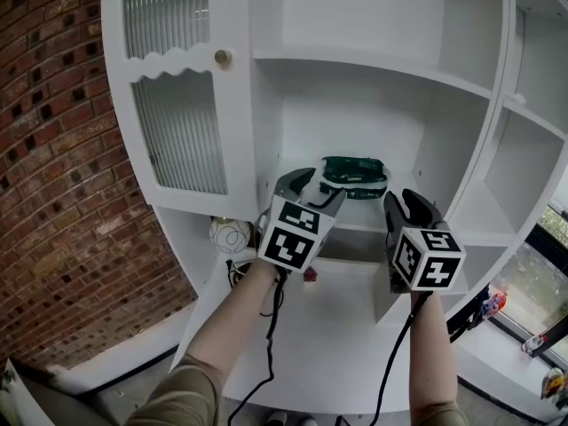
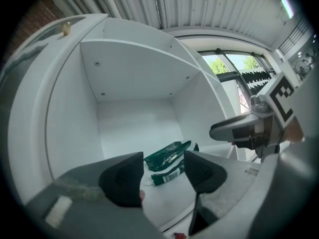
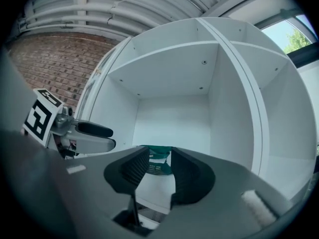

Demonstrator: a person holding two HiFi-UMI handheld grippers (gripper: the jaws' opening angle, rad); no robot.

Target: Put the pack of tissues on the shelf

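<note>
Pack of tissues (image 1: 353,176) already lies on the shelf (image 1: 362,215), in the middle open compartment of the white cabinet (image 1: 266,105), so the placing looks done. What seems to be left for you is only to take both hands clear.

Your left gripper (image 1: 317,189) has its jaws spread wide with nothing in them. In the head view the pack sits at about one o'clock from it, apart from its tips. Your right gripper (image 1: 410,204) has its jaws standing apart with a narrower gap, also empty. The pack is at about eleven o'clock from it and only shows beyond the gap, not inside it.

The pack is dark green, a soft, crumpled wrapper lying flat towards the back of the compartment. The left gripper view shows a white label with a barcode at its near end (image 2: 167,162). That view also seems to show two green lobes. I take them to be one folded or creased pack, though it is too small to be sure.
</note>
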